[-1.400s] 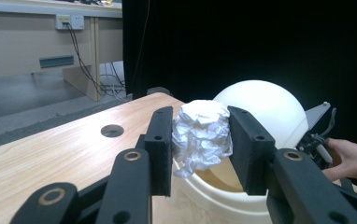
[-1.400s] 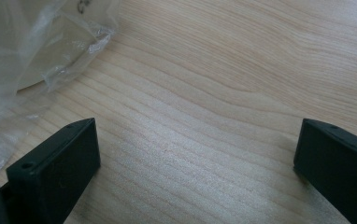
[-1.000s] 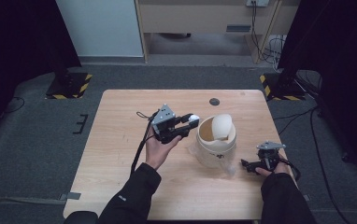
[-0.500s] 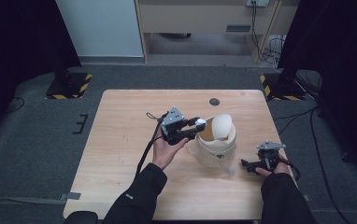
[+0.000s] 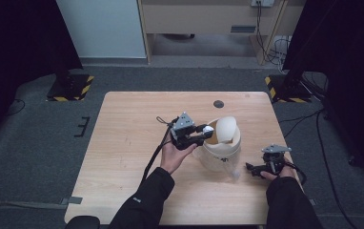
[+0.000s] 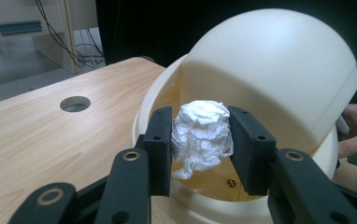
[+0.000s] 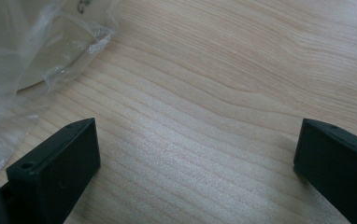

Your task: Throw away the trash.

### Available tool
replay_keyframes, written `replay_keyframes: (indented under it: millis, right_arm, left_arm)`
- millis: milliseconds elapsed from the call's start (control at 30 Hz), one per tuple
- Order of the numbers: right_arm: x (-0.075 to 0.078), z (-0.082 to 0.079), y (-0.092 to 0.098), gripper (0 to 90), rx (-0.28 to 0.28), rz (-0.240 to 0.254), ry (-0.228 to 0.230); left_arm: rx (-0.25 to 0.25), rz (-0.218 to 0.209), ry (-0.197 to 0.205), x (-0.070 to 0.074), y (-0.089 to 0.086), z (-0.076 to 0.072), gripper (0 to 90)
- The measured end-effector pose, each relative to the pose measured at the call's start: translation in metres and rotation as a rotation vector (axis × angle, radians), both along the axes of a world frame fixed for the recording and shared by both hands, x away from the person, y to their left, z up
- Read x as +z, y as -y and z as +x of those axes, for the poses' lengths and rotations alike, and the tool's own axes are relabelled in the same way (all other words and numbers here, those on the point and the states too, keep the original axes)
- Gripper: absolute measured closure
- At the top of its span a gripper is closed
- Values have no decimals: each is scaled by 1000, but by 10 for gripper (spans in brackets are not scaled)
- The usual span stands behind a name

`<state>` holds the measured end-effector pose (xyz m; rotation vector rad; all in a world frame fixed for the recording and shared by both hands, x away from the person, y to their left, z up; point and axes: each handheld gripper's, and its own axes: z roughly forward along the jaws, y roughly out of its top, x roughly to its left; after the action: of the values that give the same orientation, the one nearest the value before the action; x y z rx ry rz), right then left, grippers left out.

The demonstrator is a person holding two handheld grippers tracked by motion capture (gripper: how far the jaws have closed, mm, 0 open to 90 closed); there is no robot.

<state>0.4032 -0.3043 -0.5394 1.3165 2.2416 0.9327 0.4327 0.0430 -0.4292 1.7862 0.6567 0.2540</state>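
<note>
Both pads of the left gripper [image 6: 200, 140] press on a crumpled white paper ball [image 6: 201, 134] at the centre of the left gripper view, at the mouth of the cream bin [image 6: 270, 84]. It looks feather-light, soft and crushable, so a light squeeze across its middle should suffice. At the lower right of the high view, the right gripper [image 5: 266, 168] rests with its jaws wide apart and empty on the table [image 5: 123, 143].

My right gripper [image 7: 197, 163], jaws spread wide over bare wood

I see both black jaws standing far apart with nothing between them, just above the pale wooden surface [image 7: 223, 84]. Crinkled clear plastic [image 7: 22, 51] lies at the upper left, over a cream rounded base [image 7: 50, 46].
</note>
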Motion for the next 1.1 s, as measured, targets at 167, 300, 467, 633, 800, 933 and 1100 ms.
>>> replay_keyframes:
  millis: [167,300,467,633,800,933,1100]
  right_arm:
    - [0,0,0,6,0,0,0]
    - [0,0,0,6,0,0,0]
    - [0,0,0,6,2,-1,0]
    - [0,0,0,6,1,-1,0]
    - [0,0,0,6,0,0,0]
    - [0,0,0,6,3,-2,0]
    - [0,0,0,6,1,-1,0]
  left_arm:
    - [-5,7,-3,-3,3,1,613]
    - [-13,10,-7,-5,6,3,605]
    - [-20,11,1,-5,7,2,556]
    - [-23,11,9,-2,3,0,489]
    - [-22,19,14,0,-1,-2,466]
    - [-20,23,25,3,-8,-6,448]
    - [-6,21,44,8,-20,-13,422]
